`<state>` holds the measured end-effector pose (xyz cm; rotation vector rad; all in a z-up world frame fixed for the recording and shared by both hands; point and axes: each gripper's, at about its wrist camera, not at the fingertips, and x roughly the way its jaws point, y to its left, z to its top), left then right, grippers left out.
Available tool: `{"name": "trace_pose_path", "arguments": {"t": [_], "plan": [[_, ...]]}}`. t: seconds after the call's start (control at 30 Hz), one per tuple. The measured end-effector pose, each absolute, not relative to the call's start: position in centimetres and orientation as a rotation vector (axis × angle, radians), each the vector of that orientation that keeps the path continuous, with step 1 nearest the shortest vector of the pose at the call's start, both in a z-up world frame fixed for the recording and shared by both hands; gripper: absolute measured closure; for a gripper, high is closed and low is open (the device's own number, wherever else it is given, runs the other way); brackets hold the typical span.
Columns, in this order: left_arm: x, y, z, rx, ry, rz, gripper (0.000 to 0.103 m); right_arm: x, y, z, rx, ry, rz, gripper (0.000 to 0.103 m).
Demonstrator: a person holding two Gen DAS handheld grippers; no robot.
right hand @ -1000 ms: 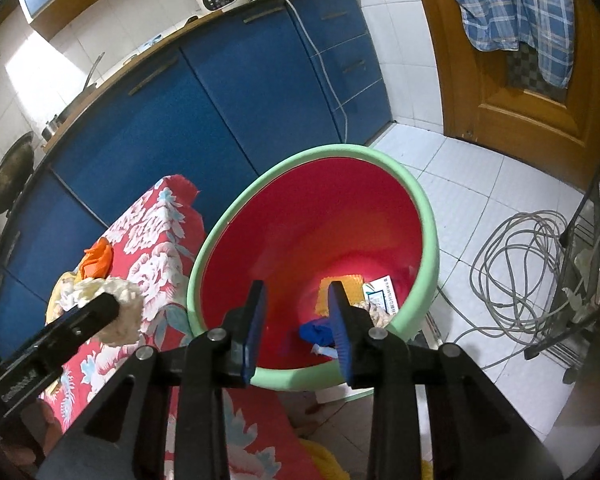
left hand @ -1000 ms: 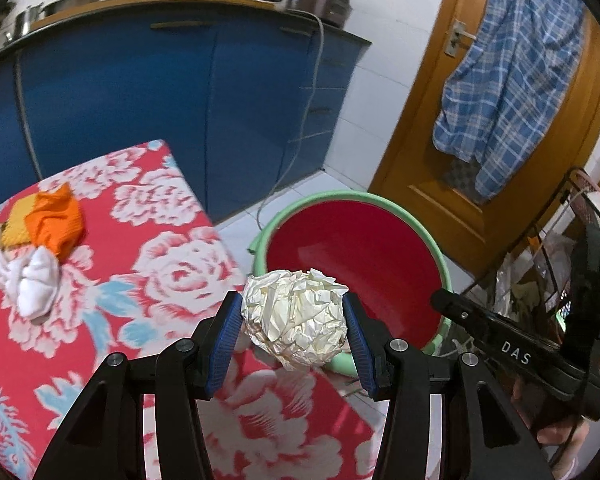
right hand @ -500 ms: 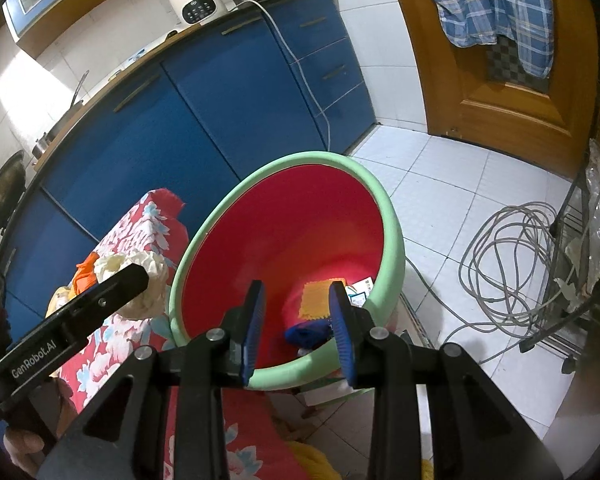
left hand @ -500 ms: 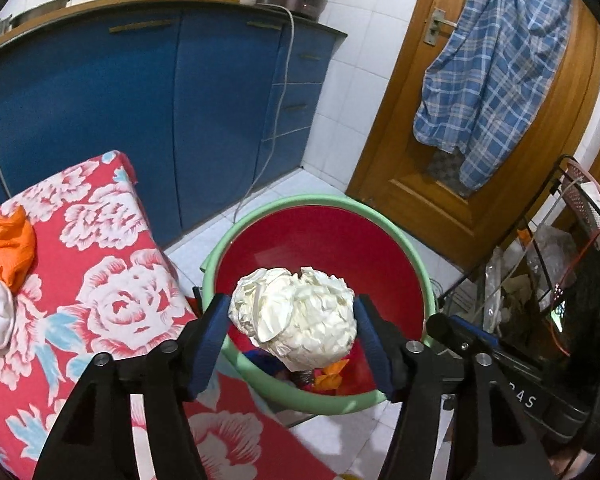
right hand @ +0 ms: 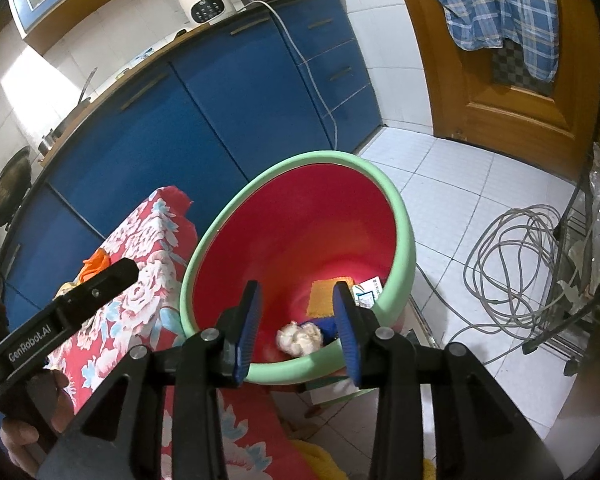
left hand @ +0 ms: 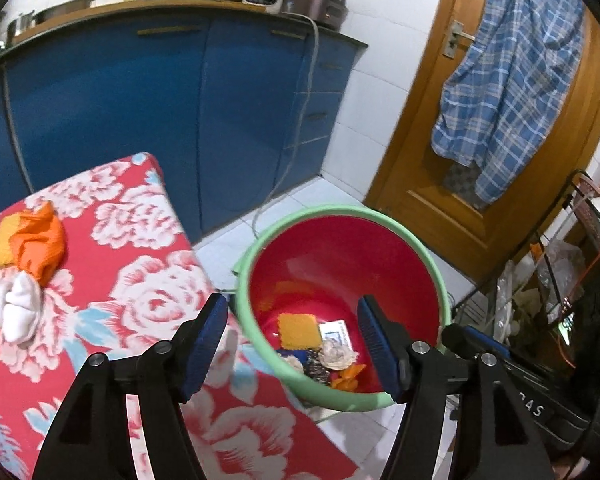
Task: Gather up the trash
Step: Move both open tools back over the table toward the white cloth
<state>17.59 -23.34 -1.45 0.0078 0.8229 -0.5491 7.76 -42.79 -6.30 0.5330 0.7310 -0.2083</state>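
Note:
A red bin with a green rim [left hand: 300, 216] [right hand: 404, 216] stands on the floor beside the table's floral cloth [left hand: 140, 280]. My left gripper [left hand: 290, 308] hangs open over the bin with nothing between its fingers. A crumpled white paper ball [left hand: 336, 354] [right hand: 300, 336] lies at the bin's bottom beside an orange square cloth [left hand: 299, 330], a small printed card [left hand: 334, 330] and other scraps. My right gripper [right hand: 296, 292] is also above the bin; its jaws are opening and hold nothing. An orange cloth [left hand: 36, 244] and a white tissue wad [left hand: 18, 312] lie on the table.
Blue cabinets [left hand: 140, 112] with a hanging cord stand behind the table and bin. A wooden door [left hand: 428, 168] carries a plaid shirt. A coil of grey cable [right hand: 512, 272] lies on the tiled floor, and a wire rack [left hand: 560, 280] stands at the right.
The left jaws spread apart and the paper ball dropped from them into the bin. The right jaws have widened a little over the bin.

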Motion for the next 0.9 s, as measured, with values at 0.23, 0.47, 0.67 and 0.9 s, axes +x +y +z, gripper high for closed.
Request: {"name": "trace_pose_path", "arguments": {"t": [0.23,0.47,0.67,0.9], "plan": [[18.4,-20.2,-0.7,-0.013,0.799,-0.461,0.034,8.1,-41.6,-5.9,0.515,0.729,-0.187,0.061],[19.4,-16.3,-0.4,-0.039,0.78,-0.348,0.034,8.8,-40.1,-5.5,0.502,0.734,-0.158,0.06],[20.6,-13.0,-0.7,-0.03,0.779,-0.245,0.034,9.2,-39.1,-5.2,0.492,0.736,-0.141,0.059],[21.9,-9.5,-1.7,-0.021,0.806,-0.144,0.034,9.8,-38.0,-4.8,0.483,0.738,-0.118,0.059]]}}
